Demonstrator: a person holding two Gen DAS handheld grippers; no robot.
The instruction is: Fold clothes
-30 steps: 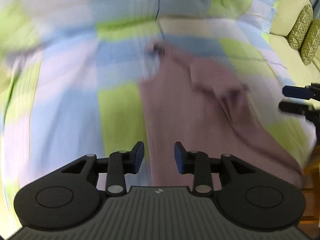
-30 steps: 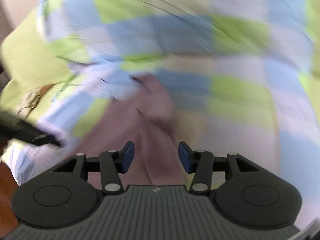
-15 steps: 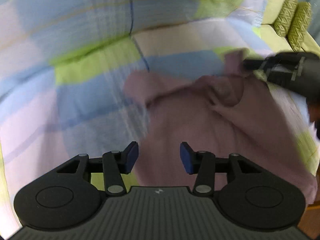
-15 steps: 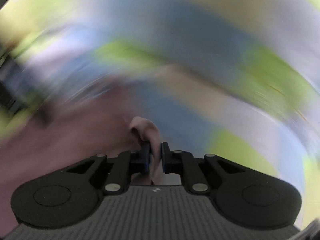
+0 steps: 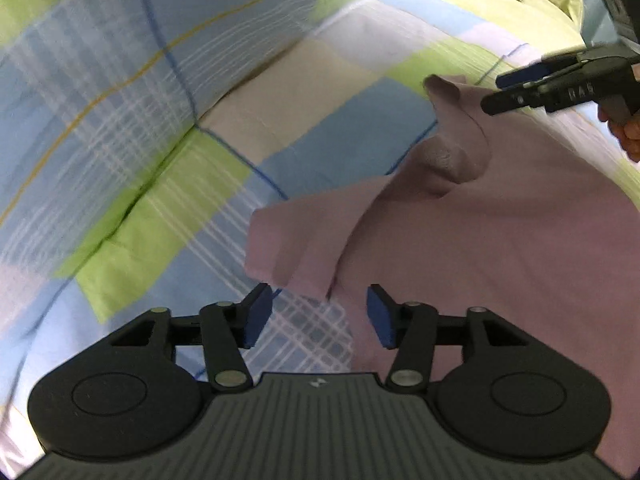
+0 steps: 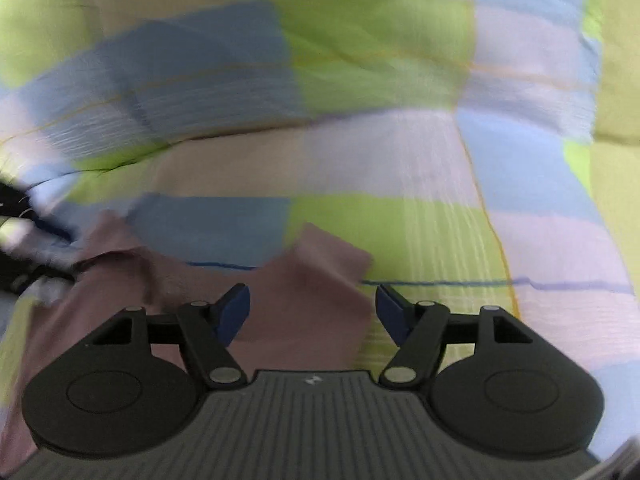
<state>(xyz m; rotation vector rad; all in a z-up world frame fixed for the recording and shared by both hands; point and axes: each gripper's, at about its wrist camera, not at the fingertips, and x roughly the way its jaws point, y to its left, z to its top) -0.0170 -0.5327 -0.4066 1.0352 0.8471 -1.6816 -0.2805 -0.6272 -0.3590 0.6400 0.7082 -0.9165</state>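
A: Since half a second ago the right gripper (image 6: 312,312) has let go. Its jaws were pinched on a fold of the shirt (image 5: 500,240); they have just been opening and now stand wide with nothing clamped, a shirt corner lying between and below them.

B: And the left gripper (image 5: 316,314)?

A: It has closed in on the shirt's near-left flap. Its jaws have also just been opening; they stand wide and grip nothing, the flap's edge just ahead of them.

B: Where does the shirt lie?

A: Spread on the checked quilt (image 5: 160,160), rumpled, with one sleeve pointing far and a hump near the collar. In the left view the right gripper (image 5: 516,92) hovers at the far right corner.

B: So which step is this?

A: I judge it as laying out and smoothing, before the first fold. Next, each gripper probably needs to take an edge cleanly, one layer only, and pull the cloth flat.
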